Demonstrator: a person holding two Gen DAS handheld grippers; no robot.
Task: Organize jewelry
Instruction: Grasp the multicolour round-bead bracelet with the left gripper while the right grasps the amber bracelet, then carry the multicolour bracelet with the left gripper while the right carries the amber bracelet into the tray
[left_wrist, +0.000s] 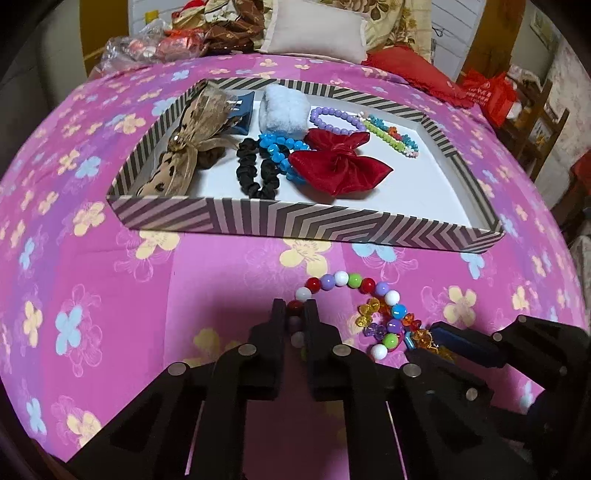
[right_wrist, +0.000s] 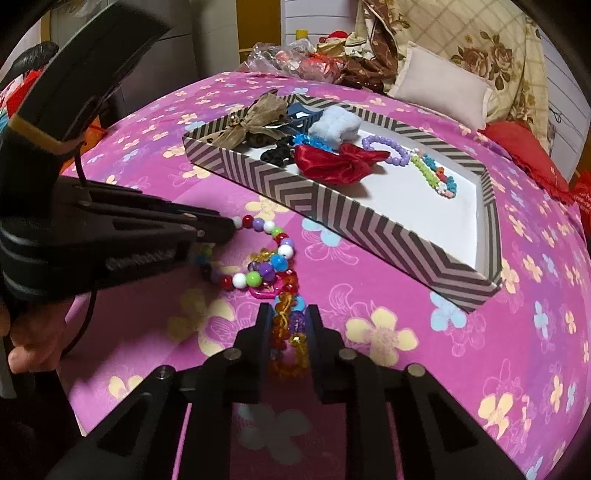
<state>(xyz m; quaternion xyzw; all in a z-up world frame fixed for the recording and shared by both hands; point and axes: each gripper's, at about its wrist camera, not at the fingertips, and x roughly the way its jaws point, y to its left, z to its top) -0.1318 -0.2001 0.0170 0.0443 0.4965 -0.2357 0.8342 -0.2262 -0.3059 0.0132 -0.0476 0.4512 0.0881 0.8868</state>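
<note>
Round-bead bracelet: we see a multicoloured string of glossy round beads (left_wrist: 351, 295) on the pink flowered bedspread (left_wrist: 110, 277), in front of the zigzag-striped cardboard tray (left_wrist: 295, 221).
Left gripper (left_wrist: 295, 308): jaws closed on that bracelet.
Right gripper (right_wrist: 287, 314): jaws gripping the amber faceted-bead bracelet (right_wrist: 286, 332).
Hidden: the beads between the jaws.

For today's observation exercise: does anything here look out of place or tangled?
Yes. Two bracelets lie outside the striped tray on the bedspread, overlapping in a heap: the round-bead bracelet held by the left gripper, and the amber crystal bracelet between the right gripper fingers.
</note>
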